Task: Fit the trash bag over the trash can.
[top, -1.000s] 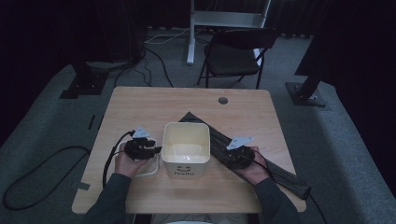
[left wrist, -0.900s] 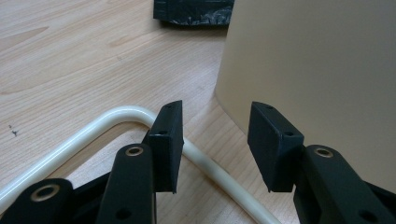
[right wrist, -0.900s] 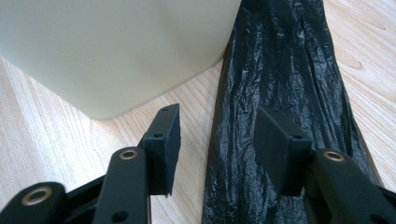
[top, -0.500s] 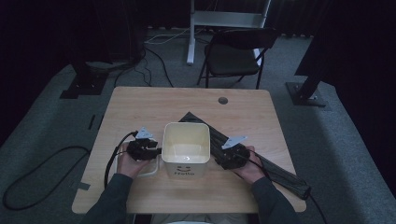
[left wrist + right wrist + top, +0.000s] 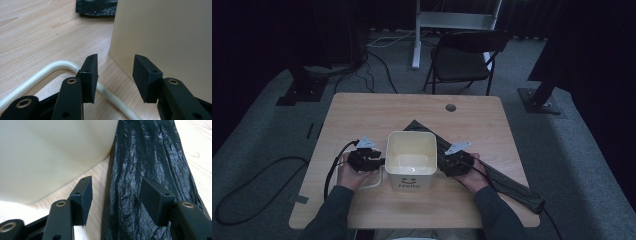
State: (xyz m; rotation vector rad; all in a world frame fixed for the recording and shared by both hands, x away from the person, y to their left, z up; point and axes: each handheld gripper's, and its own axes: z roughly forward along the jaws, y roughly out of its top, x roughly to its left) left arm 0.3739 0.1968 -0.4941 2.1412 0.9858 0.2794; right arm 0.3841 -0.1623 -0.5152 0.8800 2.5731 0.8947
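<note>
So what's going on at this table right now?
A person sits at a wooden table with a gripper in each hand, one on either side of a cream square bin. The left gripper is open beside the bin wall, over the bin's loose cream handle lying on the table. The right gripper has just been opening its jaws and hovers over a folded black plastic bag next to the bin. Neither holds anything.

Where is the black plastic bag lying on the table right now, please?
In the high view the black plastic bag lies folded on the table's right half, running diagonally from behind the cream bin toward the near right corner, under the right gripper.
</note>
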